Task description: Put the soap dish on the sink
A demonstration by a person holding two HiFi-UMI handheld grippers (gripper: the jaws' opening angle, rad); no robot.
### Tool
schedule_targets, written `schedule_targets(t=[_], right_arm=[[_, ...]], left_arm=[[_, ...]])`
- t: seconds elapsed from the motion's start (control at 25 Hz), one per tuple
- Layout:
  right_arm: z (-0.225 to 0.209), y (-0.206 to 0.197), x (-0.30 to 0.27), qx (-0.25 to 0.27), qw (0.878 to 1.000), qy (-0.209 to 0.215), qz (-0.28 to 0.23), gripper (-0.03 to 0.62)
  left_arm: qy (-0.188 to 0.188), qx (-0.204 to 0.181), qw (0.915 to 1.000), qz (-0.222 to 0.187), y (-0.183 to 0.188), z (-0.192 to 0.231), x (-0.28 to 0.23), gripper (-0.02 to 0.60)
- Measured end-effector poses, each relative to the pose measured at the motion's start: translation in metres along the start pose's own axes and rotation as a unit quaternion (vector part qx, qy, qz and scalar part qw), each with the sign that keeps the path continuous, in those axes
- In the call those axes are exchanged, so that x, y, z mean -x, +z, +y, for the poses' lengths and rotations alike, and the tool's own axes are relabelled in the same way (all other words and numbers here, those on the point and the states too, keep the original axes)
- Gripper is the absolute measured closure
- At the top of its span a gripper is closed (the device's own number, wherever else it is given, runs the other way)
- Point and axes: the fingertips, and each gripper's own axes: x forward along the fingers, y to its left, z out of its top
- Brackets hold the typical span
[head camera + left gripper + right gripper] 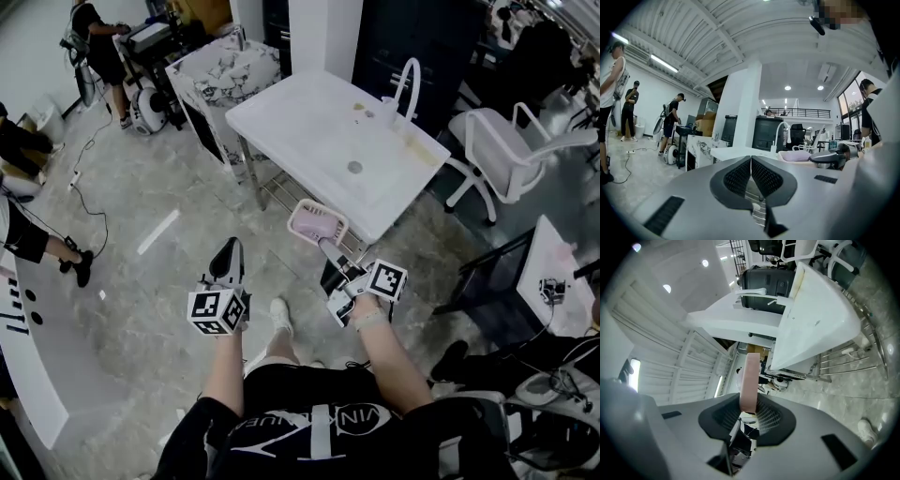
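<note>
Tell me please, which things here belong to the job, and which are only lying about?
Job: pink soap dish, clamped in the right claw; white sink.
Lying about: office chair, marble cabinet.

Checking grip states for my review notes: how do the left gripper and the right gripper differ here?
The right gripper is shut on the pink soap dish; the left gripper has its jaws together on nothing. In the head view the right gripper reaches close to the sink, while the left gripper sits farther back over the floor. Both carry marker cubes.
</note>
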Motion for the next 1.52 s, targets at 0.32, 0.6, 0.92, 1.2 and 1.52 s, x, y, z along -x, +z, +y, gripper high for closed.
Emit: schedule_targets(t=[0.32, 0.6, 0.92, 1.2, 1.52], right_arm=[[-0.001, 0.046, -0.084, 0.018, 1.0, 0.008, -0.014, 0.5], [-0.006, 0.078, -0.145, 0.017, 0.999, 0.003, -0.033, 0.5], [-0.024, 0.101, -0.195, 0.011, 0.998, -0.01, -0.056, 0.5], [-0.027, 0.12, -0.224, 0.005, 0.998, -0.014, -0.068, 0.5], [-0.041, 0.145, -0.25, 0.011, 0.997, -0.013, -0.08, 0.5]], left_arm=[[-0.028, -0.005, 0.9996, 0.007, 0.019, 0.051, -0.09, 0.561], [-0.047, -0.003, 0.9987, 0.021, 0.028, 0.094, -0.156, 0.561], [-0.077, -0.003, 0.9966, 0.03, 0.024, 0.125, -0.215, 0.561], [-0.097, -0.005, 0.9947, 0.034, 0.025, 0.142, -0.245, 0.561], [-0.101, -0.001, 0.9942, 0.036, 0.017, 0.162, -0.275, 0.561]])
